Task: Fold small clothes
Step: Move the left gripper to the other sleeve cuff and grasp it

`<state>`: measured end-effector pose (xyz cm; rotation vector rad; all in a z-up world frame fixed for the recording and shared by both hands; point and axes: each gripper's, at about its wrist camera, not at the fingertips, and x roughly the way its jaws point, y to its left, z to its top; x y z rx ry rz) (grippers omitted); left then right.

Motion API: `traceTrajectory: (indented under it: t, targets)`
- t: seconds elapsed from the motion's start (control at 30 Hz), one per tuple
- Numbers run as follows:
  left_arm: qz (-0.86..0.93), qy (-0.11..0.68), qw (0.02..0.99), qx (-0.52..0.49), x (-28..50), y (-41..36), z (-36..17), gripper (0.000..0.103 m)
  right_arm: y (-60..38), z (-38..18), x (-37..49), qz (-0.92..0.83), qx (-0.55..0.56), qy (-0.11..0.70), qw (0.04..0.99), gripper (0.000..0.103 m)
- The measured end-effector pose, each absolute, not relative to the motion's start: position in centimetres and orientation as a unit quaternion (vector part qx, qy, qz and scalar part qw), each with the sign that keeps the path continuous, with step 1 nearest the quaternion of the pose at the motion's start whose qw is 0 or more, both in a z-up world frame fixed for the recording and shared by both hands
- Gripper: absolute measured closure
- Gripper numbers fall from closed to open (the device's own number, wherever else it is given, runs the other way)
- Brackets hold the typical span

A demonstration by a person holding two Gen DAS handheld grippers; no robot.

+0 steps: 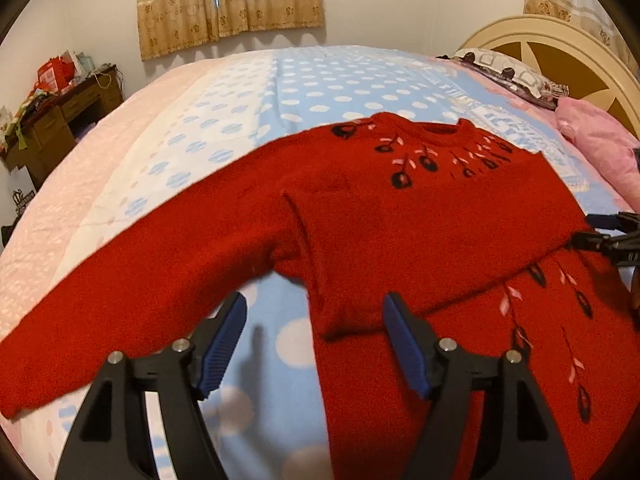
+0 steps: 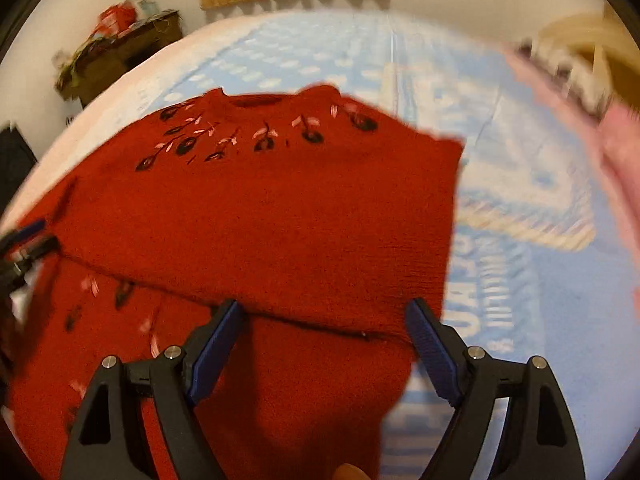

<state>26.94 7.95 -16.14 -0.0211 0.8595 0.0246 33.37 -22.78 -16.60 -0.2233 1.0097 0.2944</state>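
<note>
While the sweater lies on the bed, its sleeve runs out leftward just ahead of the spread, empty left tool; the right tool, likewise spread, hovers over the body.

Both the left gripper and right gripper have black angular plastic arms, ribbed blue pads and round silver screws

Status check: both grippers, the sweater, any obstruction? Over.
Left gripper open, empty. Right gripper open, empty. Red sweater on bedspread, one sleeve still spread out. Nothing in the way.
</note>
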Motion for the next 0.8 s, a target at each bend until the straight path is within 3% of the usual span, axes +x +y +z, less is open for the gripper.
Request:
traceTrajectory:
  t: [0.17, 0.4, 0.8]
  targets:
    - [-0.017, 0.425, 0.905, 0.002, 24.6, 6.8, -16.3, 0.024, -22.9, -16.8, 27.8, 0.156, -0.107, 0.508, 0.841, 0.018]
    - [-0.004, 0.406, 0.914, 0.001, 21.6, 8.0, -15.0, 0.023, -23.5, -16.1, 23.6, 0.119, -0.134, 0.476, 0.861, 0.017]
    - [0.185, 0.389, 0.902, -0.025, 15.8, 23.2, -14.2, 0.023, -21.0, -15.4, 18.1, 0.074, -0.231, 0.393, 0.887, 0.017]
